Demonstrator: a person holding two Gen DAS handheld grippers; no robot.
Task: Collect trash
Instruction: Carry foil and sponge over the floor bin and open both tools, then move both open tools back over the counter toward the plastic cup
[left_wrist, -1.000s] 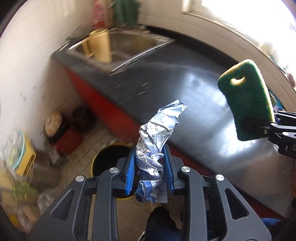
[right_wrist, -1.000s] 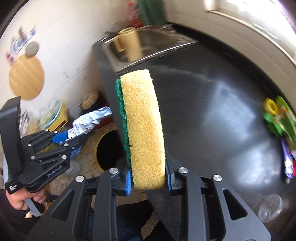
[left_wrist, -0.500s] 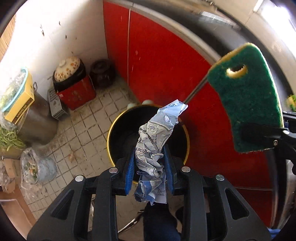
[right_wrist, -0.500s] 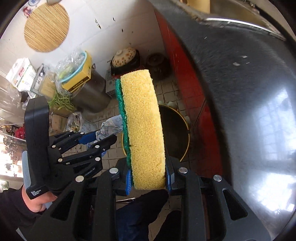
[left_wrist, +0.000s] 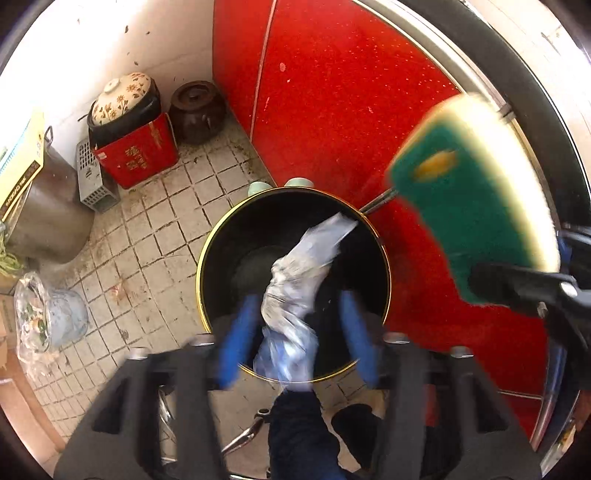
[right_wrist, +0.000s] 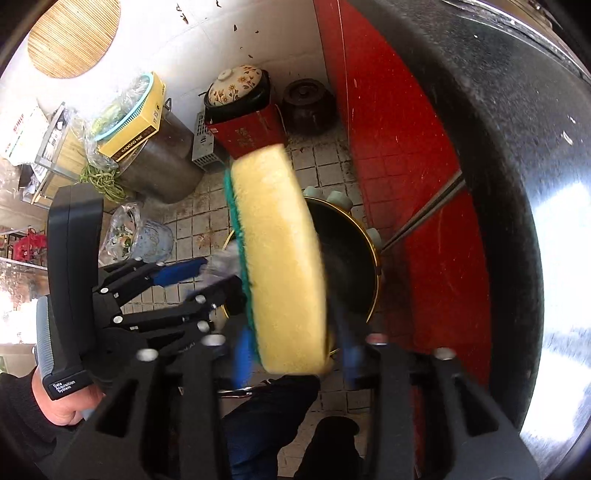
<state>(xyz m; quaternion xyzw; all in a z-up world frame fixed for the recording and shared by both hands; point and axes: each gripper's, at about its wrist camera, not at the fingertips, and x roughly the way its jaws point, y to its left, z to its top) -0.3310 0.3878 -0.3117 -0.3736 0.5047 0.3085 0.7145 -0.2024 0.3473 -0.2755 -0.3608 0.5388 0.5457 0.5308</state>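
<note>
With both grippers pointed steeply down over the black bin, the two pieces of trash are placed so that release alone should send them into it. Left gripper: jaws opening, the blue pads standing clear on either side of the crumpled wrapper, which sits between them directly above the bin's dark interior, its lower end blurred near the gold rim. Right gripper: jaws likewise opening, with the yellow-and-green sponge between them and tilted; blur makes it unclear whether any pad still touches it. Judged from this arrangement, both items are at the drop stage, neither yet resting inside. Left wrist view: shows the bin mouth almost whole, the wrapper centred over it, and the sponge's green face off to one side, nearer the red cabinet door than the bin's centre, so its fall may land close to the rim. Right wrist view: the sponge hides much of the bin, but reveals the person's hand grasping the left tool's handle and the dark countertop overhead.
</note>
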